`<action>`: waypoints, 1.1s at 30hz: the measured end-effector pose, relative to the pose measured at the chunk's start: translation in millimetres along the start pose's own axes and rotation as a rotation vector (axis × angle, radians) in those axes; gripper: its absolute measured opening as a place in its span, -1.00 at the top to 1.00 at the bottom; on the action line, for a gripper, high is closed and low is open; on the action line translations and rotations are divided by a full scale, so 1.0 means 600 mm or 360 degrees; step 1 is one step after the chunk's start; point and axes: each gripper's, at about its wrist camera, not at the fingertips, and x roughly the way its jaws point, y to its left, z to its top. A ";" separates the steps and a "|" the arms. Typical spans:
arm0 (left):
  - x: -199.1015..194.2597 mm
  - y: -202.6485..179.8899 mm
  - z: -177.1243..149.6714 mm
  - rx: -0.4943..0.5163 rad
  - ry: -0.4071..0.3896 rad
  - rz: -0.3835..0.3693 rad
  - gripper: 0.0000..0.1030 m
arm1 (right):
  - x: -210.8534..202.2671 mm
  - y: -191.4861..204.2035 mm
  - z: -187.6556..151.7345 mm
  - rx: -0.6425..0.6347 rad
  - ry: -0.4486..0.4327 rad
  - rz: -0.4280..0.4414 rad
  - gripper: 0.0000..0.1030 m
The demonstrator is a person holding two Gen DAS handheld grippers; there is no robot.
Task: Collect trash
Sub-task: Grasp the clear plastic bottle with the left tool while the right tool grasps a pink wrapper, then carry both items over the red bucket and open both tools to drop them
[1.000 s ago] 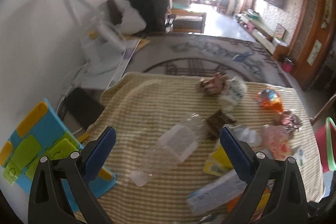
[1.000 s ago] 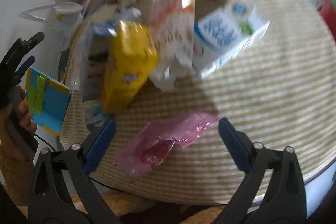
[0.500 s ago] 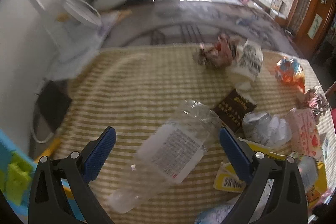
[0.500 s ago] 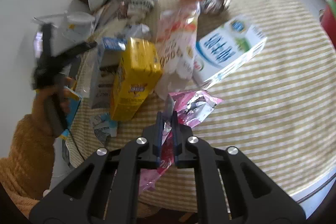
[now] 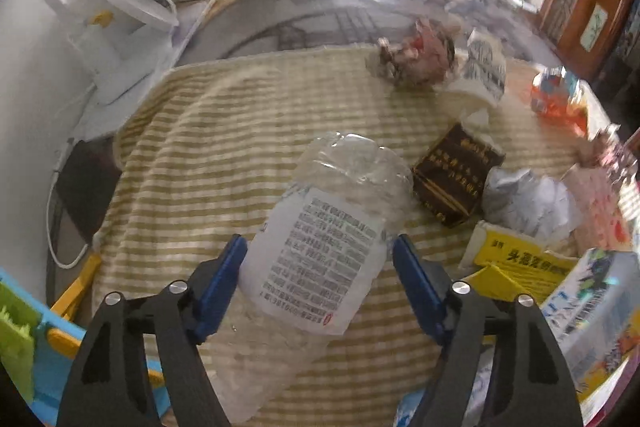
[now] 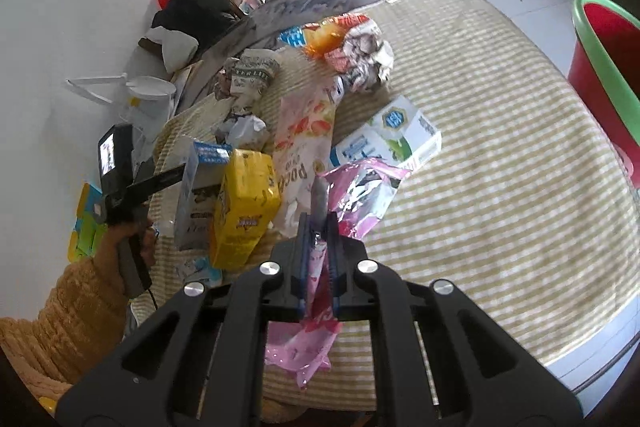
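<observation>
Your left gripper [image 5: 318,259] has its jaws spread around the clear plastic bottle [image 5: 324,227], one blue pad on each side of the labelled middle; whether the pads [image 5: 219,287] touch it, you cannot tell from this view. The bottle lies on its side on the striped tablecloth [image 5: 208,163], its crumpled base pointing away from you. Just right of the bottle's base sits a dark brown box [image 5: 458,179], and beside that box a crumpled white paper [image 5: 528,201]. A yellow carton [image 5: 516,259] lies right of the bottle, near your right-hand finger.

Your right gripper [image 6: 319,227] is clamped tight on the pink foil wrapper [image 6: 360,191] (part of it hangs below the fingers, part fans out ahead). Seen from that wrist, the wrapper is raised above the cloth, with the white and blue milk box [image 6: 390,143] just beyond it. The red tub with a green rim [image 6: 604,67] stands off the table's far right edge, well apart from the wrapper.
</observation>
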 end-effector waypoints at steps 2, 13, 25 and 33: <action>-0.019 0.013 0.003 -0.0049 -0.0045 -0.0014 -0.30 | -0.009 0.000 0.007 -0.0032 -0.0028 -0.0007 0.83; -0.202 -0.059 -0.015 -0.0152 -0.0385 -0.0088 -0.25 | -0.064 -0.057 0.088 -0.0160 -0.0216 0.0017 0.83; -0.311 -0.373 -0.017 0.0003 -0.0506 -0.0464 -0.24 | -0.214 -0.307 0.175 -0.0109 -0.0507 -0.0344 0.83; -0.316 -0.626 -0.020 0.0303 -0.0418 -0.0886 -0.24 | -0.262 -0.417 0.170 0.0026 -0.0616 -0.0565 -0.31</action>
